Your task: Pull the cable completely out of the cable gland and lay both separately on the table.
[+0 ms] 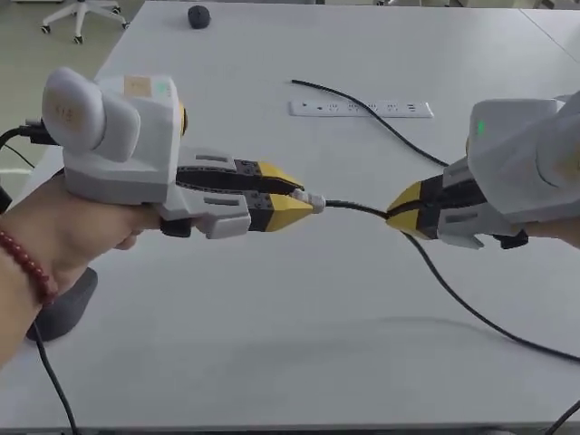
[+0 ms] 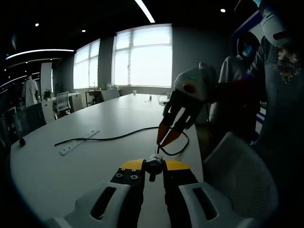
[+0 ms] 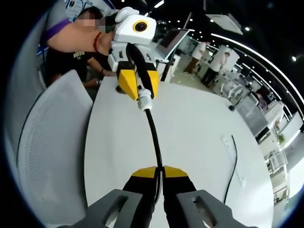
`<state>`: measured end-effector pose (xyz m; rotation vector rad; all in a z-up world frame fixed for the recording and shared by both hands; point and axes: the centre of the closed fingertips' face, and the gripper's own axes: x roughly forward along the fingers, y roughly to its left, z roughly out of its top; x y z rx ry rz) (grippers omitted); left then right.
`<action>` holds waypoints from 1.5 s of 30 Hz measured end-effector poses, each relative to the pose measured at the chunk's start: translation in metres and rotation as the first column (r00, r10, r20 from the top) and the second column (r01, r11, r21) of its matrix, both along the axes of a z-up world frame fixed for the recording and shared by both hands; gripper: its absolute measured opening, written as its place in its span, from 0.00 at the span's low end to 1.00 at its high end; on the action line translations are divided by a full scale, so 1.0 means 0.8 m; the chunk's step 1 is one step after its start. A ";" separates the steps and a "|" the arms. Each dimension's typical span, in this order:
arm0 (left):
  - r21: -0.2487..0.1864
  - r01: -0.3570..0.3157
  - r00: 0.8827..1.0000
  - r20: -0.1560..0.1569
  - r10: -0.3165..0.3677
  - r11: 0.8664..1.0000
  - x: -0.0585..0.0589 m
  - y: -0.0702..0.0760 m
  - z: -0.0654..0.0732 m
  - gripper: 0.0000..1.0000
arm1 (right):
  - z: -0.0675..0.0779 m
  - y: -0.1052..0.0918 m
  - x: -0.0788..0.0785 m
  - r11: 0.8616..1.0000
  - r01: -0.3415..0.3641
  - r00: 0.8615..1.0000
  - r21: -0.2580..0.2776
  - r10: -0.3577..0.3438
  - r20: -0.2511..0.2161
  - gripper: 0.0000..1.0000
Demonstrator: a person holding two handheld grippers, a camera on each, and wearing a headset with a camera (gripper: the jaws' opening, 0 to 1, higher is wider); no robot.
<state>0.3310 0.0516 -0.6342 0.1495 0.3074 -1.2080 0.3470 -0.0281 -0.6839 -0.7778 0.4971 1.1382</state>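
Where the cable gland [image 1: 313, 199] sits: dead centre of the head view, a small white cylindrical plug held up off the table [image 1: 272, 353], not lying on it.
Left gripper [image 1: 304, 198]: coming in from 9 o'clock, yellow wedge-shaped tips on a grey plastic body, jaws clamped tight on the gland; in its own view the gland's round end pokes up between the tips.
Cable [image 1: 453, 290]: black, smooth, round sheath, one end seated inside the gland, a short run bridging to the other claw, then drooping away to 5 o'clock across the tabletop.
Right gripper [image 1: 399, 217]: at 3 o'clock, same yellow tips, jaws pinched together on the cable just beside the gland; its own view shows the cable rising straight from the closed tips to the gland at 12 o'clock.
Table: matte white, flat, smooth.
Power strip [image 1: 361, 109]: long, flat, white bar at 1 o'clock, lying well behind the grippers.
Hand [image 1: 72, 227]: wrapped round the left gripper's handle, dark red beads at the wrist.
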 end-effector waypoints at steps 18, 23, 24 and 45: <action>0.016 -0.027 1.000 -0.012 0.027 1.000 0.009 -0.008 -0.023 0.16 | -0.023 -0.039 0.023 0.994 0.101 0.995 -0.048 -0.102 -0.017 0.00; 0.018 -0.038 0.999 -0.008 0.038 0.999 0.011 -0.004 -0.021 0.16 | -0.026 -0.053 0.035 0.989 0.141 0.990 -0.053 -0.142 -0.018 0.00; 0.018 -0.038 0.999 -0.008 0.038 0.999 0.011 -0.004 -0.021 0.16 | -0.026 -0.056 0.038 0.987 0.150 0.988 -0.057 -0.151 -0.012 0.00; 0.027 -0.019 1.000 -0.013 0.020 0.999 0.016 -0.014 -0.035 0.16 | -0.052 -0.055 0.153 0.931 0.363 0.930 0.038 -0.359 -0.083 0.00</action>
